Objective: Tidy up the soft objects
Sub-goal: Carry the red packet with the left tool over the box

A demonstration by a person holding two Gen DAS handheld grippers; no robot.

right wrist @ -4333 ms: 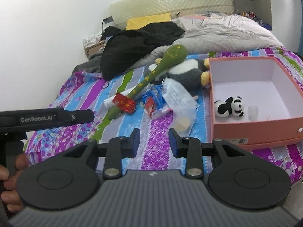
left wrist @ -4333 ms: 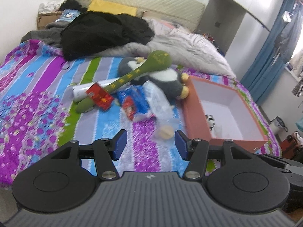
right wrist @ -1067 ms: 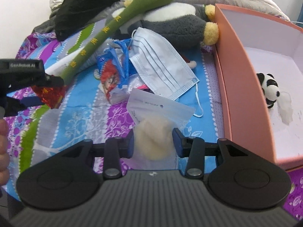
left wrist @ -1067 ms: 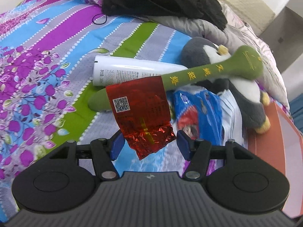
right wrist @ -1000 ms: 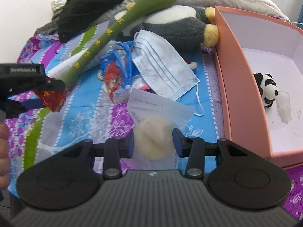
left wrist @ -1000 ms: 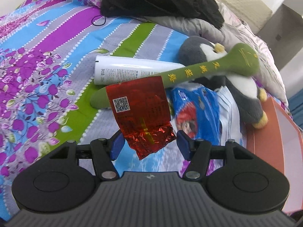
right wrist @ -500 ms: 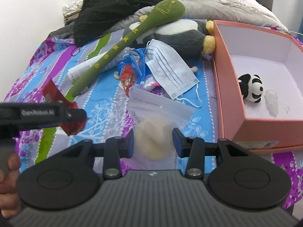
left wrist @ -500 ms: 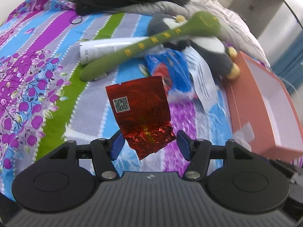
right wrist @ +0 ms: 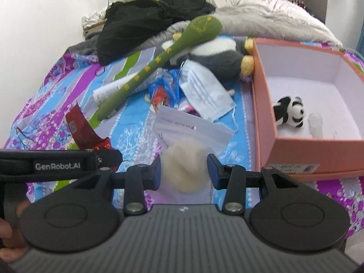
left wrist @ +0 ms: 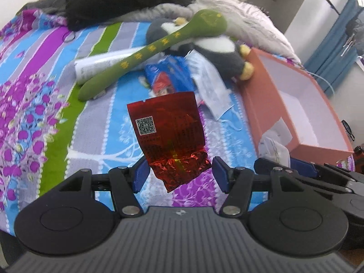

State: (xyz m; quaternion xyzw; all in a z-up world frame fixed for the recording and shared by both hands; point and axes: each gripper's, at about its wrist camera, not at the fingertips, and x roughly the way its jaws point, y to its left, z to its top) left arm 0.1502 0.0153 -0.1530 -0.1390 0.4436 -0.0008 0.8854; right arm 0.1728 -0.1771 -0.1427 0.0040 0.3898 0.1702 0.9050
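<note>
Jaws: left gripper [left wrist: 179, 173] pinches red foil packet [left wrist: 169, 134], right gripper [right wrist: 183, 171] pinches clear bag of pale fluff [right wrist: 185, 157] | both held above bedspread [left wrist: 34, 104] | ahead: face mask [right wrist: 204, 93], green plush club [right wrist: 163, 59], penguin plush [right wrist: 218, 54] | pink box [right wrist: 302, 152] right, holding panda toy [right wrist: 289, 111] | since a second ago: both lifted, box nearer

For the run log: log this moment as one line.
left gripper: shut on red foil packet | right gripper: shut on clear bag | orange box: holds panda plush
</note>
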